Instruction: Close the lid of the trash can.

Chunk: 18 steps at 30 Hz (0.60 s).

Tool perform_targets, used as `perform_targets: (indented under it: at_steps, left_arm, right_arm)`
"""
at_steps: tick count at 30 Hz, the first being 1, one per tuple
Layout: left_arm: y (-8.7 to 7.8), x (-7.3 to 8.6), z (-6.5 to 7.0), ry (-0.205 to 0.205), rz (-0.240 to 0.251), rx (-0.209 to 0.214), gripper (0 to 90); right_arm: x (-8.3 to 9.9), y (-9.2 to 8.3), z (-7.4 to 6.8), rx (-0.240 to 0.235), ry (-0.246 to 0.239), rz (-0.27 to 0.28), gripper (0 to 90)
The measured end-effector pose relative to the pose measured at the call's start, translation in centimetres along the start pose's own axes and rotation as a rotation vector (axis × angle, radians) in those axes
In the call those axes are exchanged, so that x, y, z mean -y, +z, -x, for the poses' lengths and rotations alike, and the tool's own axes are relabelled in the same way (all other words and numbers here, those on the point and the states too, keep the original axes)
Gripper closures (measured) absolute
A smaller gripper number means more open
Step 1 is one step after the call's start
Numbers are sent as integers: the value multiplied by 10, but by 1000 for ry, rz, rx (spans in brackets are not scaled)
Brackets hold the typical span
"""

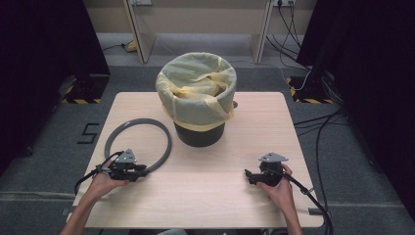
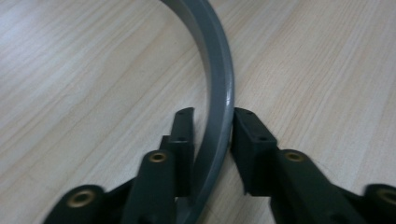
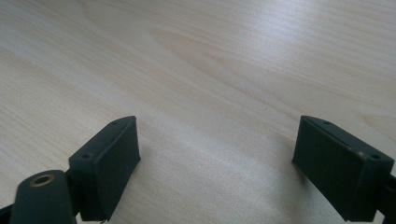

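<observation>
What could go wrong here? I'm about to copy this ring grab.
1. The left claw pinches the thin ring at one spot near its rim; lifted, the ring could swing or slip.
2. The ring lies close to the bin, whose bag overhangs; it could snag.

A grey plastic ring (image 1: 138,143), thin and hoop-shaped, lies flat on the pale wooden table, at about eight o'clock from the bin (image 1: 197,98), just beside its dark base. The ring's near edge, at its five o'clock, sits between the jaws of the left gripper (image 2: 212,126), which close on its band.
</observation>
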<state>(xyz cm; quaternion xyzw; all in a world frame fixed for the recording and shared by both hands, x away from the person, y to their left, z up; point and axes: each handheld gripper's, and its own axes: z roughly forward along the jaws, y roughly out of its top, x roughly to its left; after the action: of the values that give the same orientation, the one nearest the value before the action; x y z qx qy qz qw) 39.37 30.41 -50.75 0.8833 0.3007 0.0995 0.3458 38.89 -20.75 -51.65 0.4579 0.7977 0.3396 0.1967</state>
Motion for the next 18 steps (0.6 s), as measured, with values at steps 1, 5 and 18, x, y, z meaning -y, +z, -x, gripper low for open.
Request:
perform_targets:
  at_steps: [1, 5, 18]
  left_arm:
    - [0, -1, 0, -5, -1, 1, 735]
    - [1, -1, -1, -22, 14, -31, 781]
    - [-54, -45, -28, -39, 141, -93, 788]
  right_arm:
    - [0, 0, 0, 0, 0, 0, 150]
    - [0, 0, 0, -1, -5, 1, 150]
    - [0, 0, 2, -5, -6, 1, 152]
